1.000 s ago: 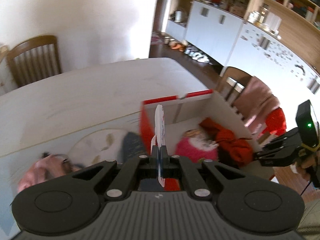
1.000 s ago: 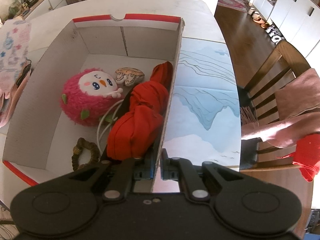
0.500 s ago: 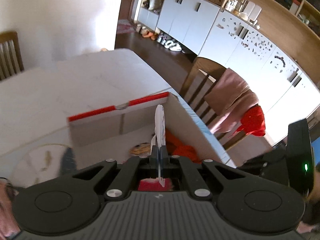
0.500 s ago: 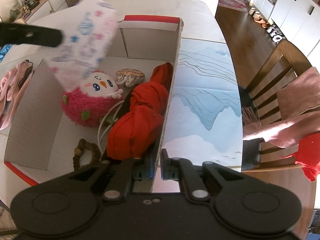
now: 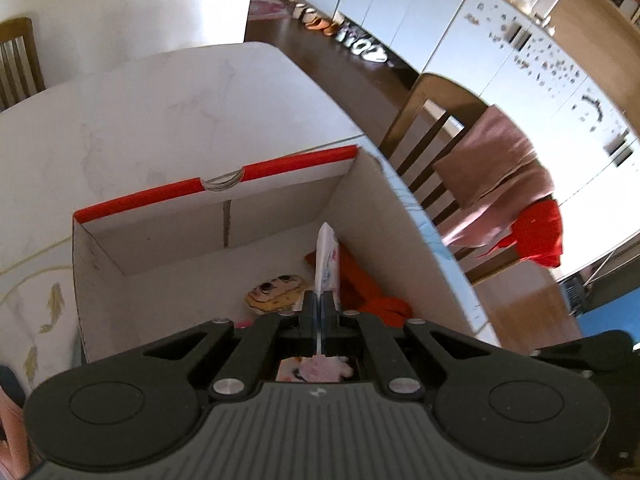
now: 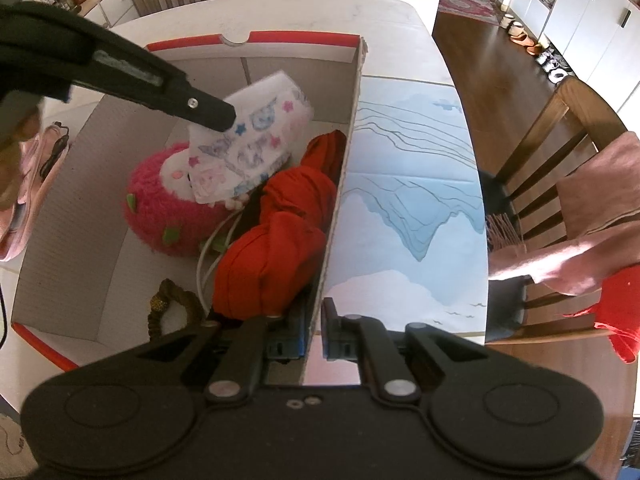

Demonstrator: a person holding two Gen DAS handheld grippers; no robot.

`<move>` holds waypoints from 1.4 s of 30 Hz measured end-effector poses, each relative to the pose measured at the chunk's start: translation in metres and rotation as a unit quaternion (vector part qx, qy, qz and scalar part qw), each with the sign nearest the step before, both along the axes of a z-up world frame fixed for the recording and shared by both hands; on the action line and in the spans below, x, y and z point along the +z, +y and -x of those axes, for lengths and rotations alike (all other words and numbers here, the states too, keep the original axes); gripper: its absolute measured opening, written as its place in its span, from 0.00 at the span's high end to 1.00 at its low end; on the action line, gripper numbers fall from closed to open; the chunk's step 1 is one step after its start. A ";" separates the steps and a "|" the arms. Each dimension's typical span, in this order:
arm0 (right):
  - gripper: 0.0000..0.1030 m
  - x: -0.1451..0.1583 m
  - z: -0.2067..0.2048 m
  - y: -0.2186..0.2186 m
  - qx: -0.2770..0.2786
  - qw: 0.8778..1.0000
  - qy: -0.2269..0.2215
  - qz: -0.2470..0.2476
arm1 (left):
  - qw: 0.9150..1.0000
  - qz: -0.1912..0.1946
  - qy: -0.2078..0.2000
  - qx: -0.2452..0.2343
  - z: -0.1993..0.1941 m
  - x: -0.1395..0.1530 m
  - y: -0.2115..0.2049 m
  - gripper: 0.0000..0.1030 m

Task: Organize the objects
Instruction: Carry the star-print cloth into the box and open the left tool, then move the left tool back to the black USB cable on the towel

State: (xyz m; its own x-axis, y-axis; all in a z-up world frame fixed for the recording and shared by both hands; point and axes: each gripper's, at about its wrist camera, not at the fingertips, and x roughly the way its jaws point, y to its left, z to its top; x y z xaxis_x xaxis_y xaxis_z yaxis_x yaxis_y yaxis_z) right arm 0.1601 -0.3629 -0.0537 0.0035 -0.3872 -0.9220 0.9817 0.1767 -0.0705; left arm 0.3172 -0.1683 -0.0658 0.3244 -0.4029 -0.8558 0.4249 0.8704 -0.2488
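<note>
Now tissue pack (image 6: pixel 250 140) between left tongs (image 5: pixel 320 304).

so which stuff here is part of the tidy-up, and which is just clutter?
In play:
- left gripper, shut on printed pouch
- right gripper, clamping box wall
- pink plush, red cloth inside

Lying about:
- chair
- pink towel
- shoes

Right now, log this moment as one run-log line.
left gripper: shut on patterned pouch, over box | right gripper: clamps box wall | inside: pink plush, red cloth
</note>
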 end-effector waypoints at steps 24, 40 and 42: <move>0.93 -0.001 -0.001 -0.002 -0.012 1.000 -0.002 0.000 | 0.999 -0.050 -0.005 0.013 -0.001 -0.013 0.017 0.47; 0.93 -0.001 -0.002 -0.003 -0.022 1.000 0.001 -0.001 | 0.997 -0.013 -0.068 0.020 0.040 0.050 0.058 0.46; 0.93 -0.001 -0.002 -0.003 -0.023 1.000 0.002 -0.001 | 0.997 -0.011 -0.074 0.023 0.045 0.058 0.069 0.46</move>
